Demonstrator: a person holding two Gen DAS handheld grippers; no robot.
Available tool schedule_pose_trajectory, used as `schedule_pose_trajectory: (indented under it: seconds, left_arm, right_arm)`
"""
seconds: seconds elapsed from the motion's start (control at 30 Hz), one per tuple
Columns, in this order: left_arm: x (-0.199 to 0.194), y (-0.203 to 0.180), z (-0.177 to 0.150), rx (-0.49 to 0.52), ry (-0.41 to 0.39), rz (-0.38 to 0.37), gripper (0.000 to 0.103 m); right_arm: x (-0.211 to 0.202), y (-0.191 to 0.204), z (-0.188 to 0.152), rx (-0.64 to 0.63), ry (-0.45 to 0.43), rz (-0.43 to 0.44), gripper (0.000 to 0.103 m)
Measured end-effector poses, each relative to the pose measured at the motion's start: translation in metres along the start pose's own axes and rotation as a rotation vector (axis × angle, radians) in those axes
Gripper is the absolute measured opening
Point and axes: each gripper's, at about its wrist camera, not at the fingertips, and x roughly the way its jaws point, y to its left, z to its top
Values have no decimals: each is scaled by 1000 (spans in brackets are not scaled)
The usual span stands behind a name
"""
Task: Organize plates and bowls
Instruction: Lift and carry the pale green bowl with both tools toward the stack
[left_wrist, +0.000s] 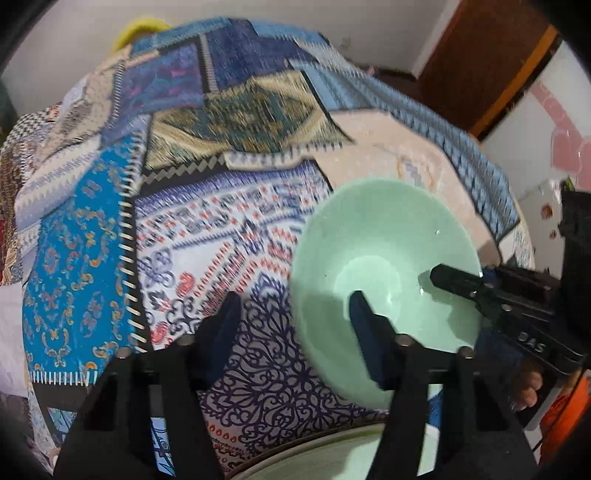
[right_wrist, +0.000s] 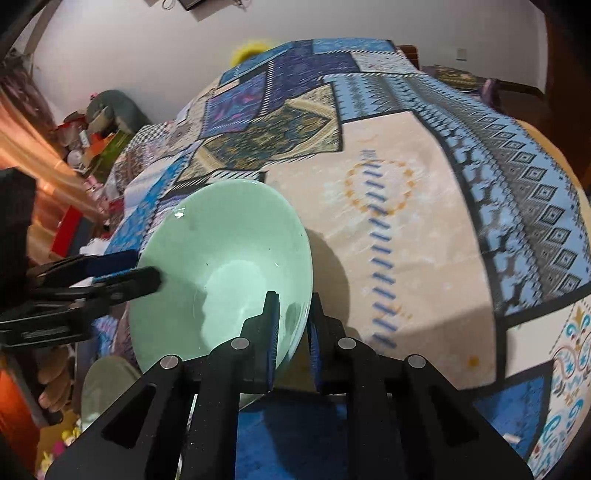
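Observation:
A pale green bowl (left_wrist: 384, 273) is held tilted above the patterned cloth. My right gripper (right_wrist: 293, 325) is shut on its near rim, one finger inside the bowl (right_wrist: 225, 273) and one outside. It also shows in the left wrist view (left_wrist: 465, 286), reaching over the bowl's right rim. My left gripper (left_wrist: 291, 314) is open, with its right finger (left_wrist: 364, 317) inside the bowl and its left finger over the cloth. In the right wrist view it (right_wrist: 125, 269) straddles the bowl's left rim. The rim of another pale green dish (left_wrist: 332, 454) shows below my left gripper.
A patchwork-patterned cloth (right_wrist: 424, 206) covers the wide surface under both grippers. A white wall stands behind it. A wooden door (left_wrist: 480, 62) is at the right. Cluttered shelves and toys (right_wrist: 92, 140) lie to the left. A person's bare foot (left_wrist: 528, 387) is on the floor.

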Motion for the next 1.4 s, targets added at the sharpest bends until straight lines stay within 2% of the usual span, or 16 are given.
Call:
schedule_pose_trajectory:
  seconds: [0.03, 0.13, 0.27, 0.6, 0.83, 1.03, 1.4]
  left_arm:
    - [4, -1, -1, 9, 14, 3, 41]
    - [14, -4, -5, 25, 57, -8, 24]
    - [16, -6, -6, 30, 64, -32, 12]
    - [0, -8, -11, 21, 30, -34, 12]
    - [-35, -9, -28, 28, -40, -34, 12]
    - [-64, -1, -44, -14, -70, -52, 12]
    - [-124, 13, -86, -44, -171, -26, 12]
  right_arm:
    - [1, 1, -1, -5, 2, 1, 13]
    - [3, 4, -4, -11, 4, -5, 13]
    - [6, 0, -3, 31, 6, 18, 13]
    - [-3, 7, -5, 39, 2, 11, 13]
    - [-19, 24, -6, 25, -25, 14, 13]
    - [-31, 44, -10, 1, -43, 12, 13]
    - [-53, 91, -22, -41, -89, 41, 13]
